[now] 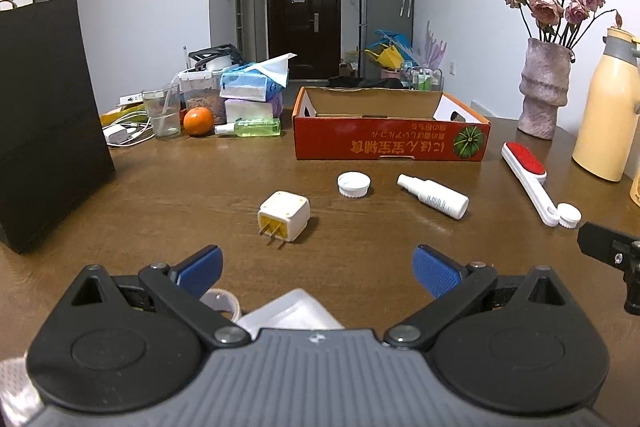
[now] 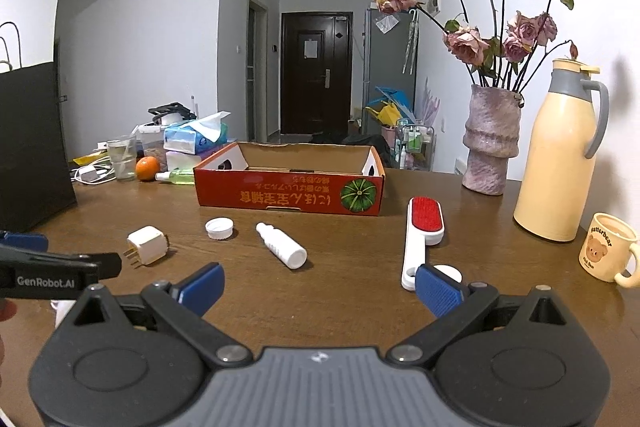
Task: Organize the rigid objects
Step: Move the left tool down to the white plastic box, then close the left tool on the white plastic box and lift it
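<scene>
Both wide: left gripper hovers behind plug adapter; right gripper empty near lint brush; spray bottle lies on surface.

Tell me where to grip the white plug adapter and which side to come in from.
Grip the plug adapter across its two plain side faces, coming down from above with the open left tongs. It lies on the table with its prongs pointing toward the camera, so that end offers no flat hold. The side faces look flat and parallel, with bare table on both sides.
</scene>
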